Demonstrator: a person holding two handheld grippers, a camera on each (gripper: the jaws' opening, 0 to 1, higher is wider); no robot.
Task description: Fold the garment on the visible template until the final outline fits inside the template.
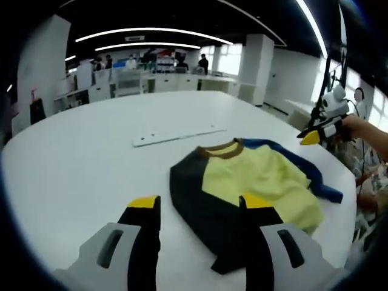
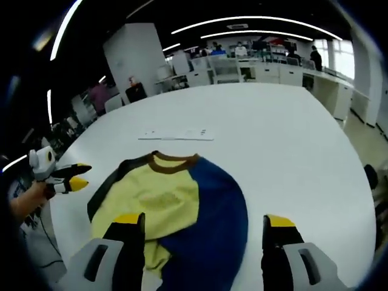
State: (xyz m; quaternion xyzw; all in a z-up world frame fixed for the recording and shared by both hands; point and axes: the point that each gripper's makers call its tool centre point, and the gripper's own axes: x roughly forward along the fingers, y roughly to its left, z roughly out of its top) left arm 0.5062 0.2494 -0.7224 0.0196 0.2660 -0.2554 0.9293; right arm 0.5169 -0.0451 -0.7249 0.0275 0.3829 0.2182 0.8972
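Garment (image 1: 242, 182) in yellow, black and blue with a brown collar lies partly folded on the white counter (image 1: 91, 157), and in the left gripper view it sits toward the right of the surface, its black side nearest the camera and a blue sleeve trailing off toward the far right edge. Beyond the collar, apart from the cloth, a long white strip (image 1: 179, 136) lies flat on the counter. The left claw (image 1: 200, 209) rises from the bottom of that view with its yellow-tipped jaws spread wide, released, the left jaw over bare counter and the right jaw over the black part of the garment; whether it touches the cloth I cannot tell. At the far right of the same view the right claw (image 1: 315, 134) is held in a hand beyond the counter's edge. In the right gripper view, the left claw (image 2: 76, 176) shows at the left edge, off the counter, held in a hand. The garment (image 2: 176, 212) lies low in the middle, collar pointing away toward the white strip (image 2: 177, 134). The right claw (image 2: 206, 227) stands released, jaws wide apart over the garment's near end, gripping nothing.
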